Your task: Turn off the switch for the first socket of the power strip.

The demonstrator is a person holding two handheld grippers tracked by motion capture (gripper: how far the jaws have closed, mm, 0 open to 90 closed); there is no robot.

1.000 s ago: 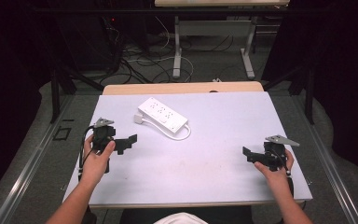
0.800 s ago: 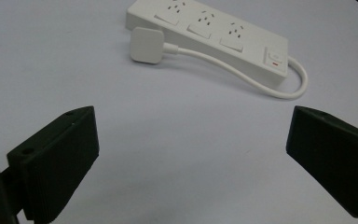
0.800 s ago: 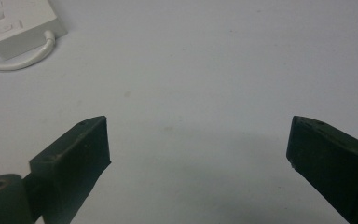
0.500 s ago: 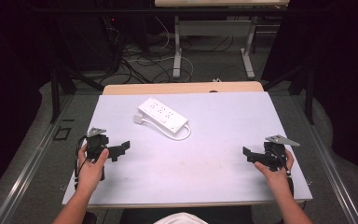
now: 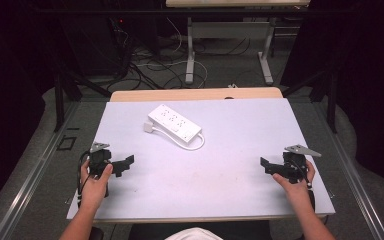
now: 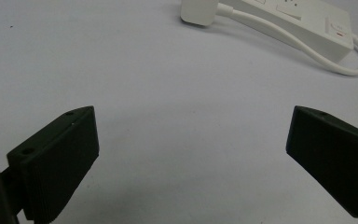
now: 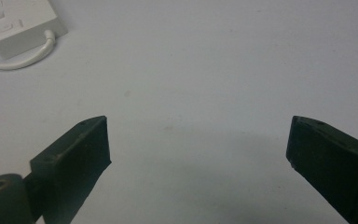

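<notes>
Left gripper [image 5: 125,164]: I held it low at the table's [image 5: 220,195] near left, jaws wide apart, empty.
Right gripper [image 5: 266,165]: near right, jaws likewise spread, holding nothing.
Strip [image 5: 174,122]: lay flat mid-table toward the far side, well apart from both grippers.
Handling: I judged it rigid, light, smooth (probably slippery); best taken across its narrow body.
Cord [image 5: 192,145]: short, springy, looped beside it, plug [image 5: 149,127] at the left end.
Way in: nothing lay between.

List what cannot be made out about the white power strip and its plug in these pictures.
- Power strip: high view, sockets too small to count.
- Power strip: left gripper view, cut by top edge.
- Plug: same view, prongs cut off by top edge.
- Power strip: right gripper view, cut by the corner.
</notes>
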